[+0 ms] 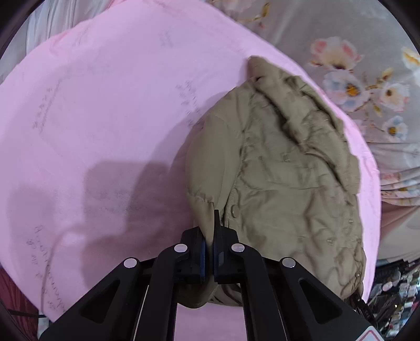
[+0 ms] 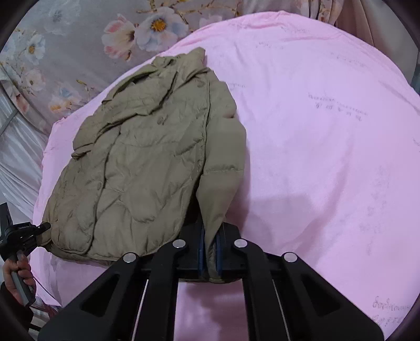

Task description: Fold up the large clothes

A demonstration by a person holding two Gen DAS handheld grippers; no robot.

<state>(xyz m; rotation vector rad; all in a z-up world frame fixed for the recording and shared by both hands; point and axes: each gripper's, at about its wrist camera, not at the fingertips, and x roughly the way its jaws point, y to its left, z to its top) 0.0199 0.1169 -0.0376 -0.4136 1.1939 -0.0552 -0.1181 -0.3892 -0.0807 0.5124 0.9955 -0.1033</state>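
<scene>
An olive-khaki padded jacket [image 1: 283, 170] lies on a pink sheet [image 1: 105, 118], buttons up, collar at the far end. My left gripper [image 1: 210, 230] is shut on a fold of the jacket's sleeve at its near left side. In the right wrist view the jacket [image 2: 136, 162] lies left of centre on the pink sheet [image 2: 328, 144]. My right gripper [image 2: 210, 236] is shut on the sleeve [image 2: 223, 168] along the jacket's right edge. The other gripper [image 2: 23, 233] shows at the jacket's near left corner, held by a hand.
A grey floral bedcover [image 1: 354, 65] lies beyond the pink sheet, also in the right wrist view [image 2: 65, 52]. Cluttered items [image 1: 393, 293] sit past the sheet's near right edge. Curtains [image 2: 328, 10] hang at the far side.
</scene>
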